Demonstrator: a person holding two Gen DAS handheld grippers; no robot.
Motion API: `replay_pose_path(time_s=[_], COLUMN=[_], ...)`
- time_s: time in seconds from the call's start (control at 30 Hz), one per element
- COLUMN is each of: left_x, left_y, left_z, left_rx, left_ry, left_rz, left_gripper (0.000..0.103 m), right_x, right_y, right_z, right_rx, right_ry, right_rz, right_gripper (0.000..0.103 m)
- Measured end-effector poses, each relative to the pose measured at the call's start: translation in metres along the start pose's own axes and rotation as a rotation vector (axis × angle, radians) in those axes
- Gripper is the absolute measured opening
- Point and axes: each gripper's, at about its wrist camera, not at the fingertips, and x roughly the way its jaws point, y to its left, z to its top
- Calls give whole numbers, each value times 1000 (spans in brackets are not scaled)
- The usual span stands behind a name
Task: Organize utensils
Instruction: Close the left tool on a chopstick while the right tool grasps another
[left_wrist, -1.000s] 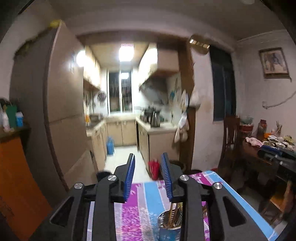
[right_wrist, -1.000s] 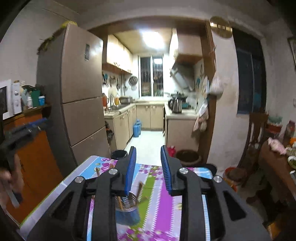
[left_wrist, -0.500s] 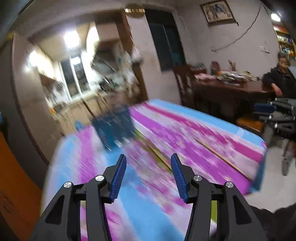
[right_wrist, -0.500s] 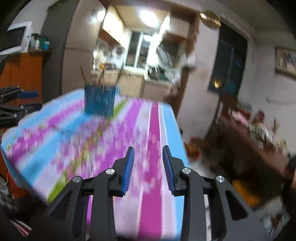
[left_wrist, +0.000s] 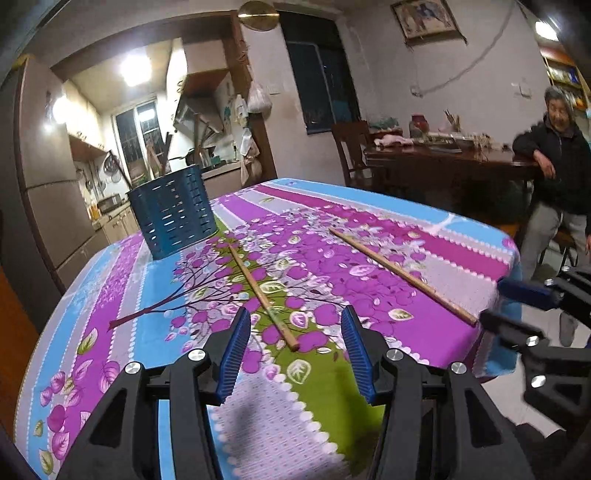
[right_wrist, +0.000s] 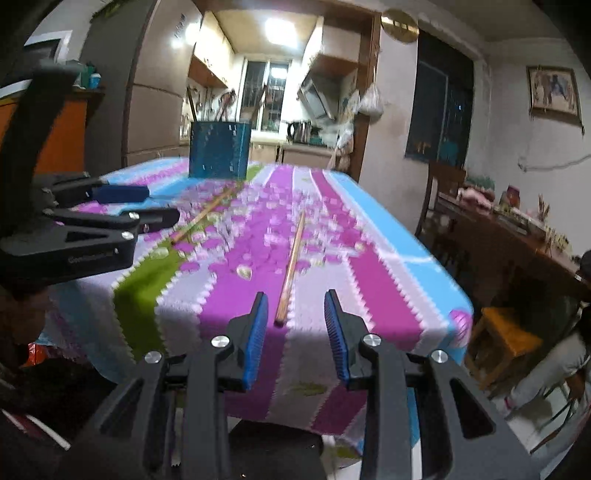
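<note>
Wooden chopsticks lie well apart on the flowered tablecloth. One chopstick ends between the wide-open jaws of the left gripper. The other chopstick ends at 12 o'clock of the right gripper, also wide open. A blue holder stands upright at 11 o'clock.

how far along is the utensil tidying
Some utensils already stand in the blue holder. Nothing is in hand: the left tongs and right tongs are both open, each lined up with a loose chopstick. Left chopstick and right chopstick remain on the tablecloth.
</note>
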Motion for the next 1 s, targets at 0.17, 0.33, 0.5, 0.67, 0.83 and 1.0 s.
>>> replay_pose_path(time_s=[0.17, 0.33, 0.5, 0.67, 0.83, 1.0], left_x=[10, 19, 33, 36, 34, 34], left_y=[-8, -3, 5, 18, 17, 15], left_z=[-4, -7, -11, -18, -21, -24], left_rx=[1, -52, -140, -277, -311, -318], left_ry=[24, 33, 75, 59, 26, 9], left_rz=[3, 27, -13, -36, -2, 64], left_gripper=[52, 52, 50, 47, 39, 24], right_x=[9, 10, 8, 6, 6, 7], right_y=[5, 7, 10, 12, 17, 18], right_z=[-2, -4, -7, -11, -12, -13], right_rx=[-5, -1, 0, 15, 15, 24], right_ry=[-4, -7, -19, -28, -33, -32], right_rz=[-20, -34, -65, -90, -117, -115], right_gripper=[16, 16, 16, 16, 16, 12])
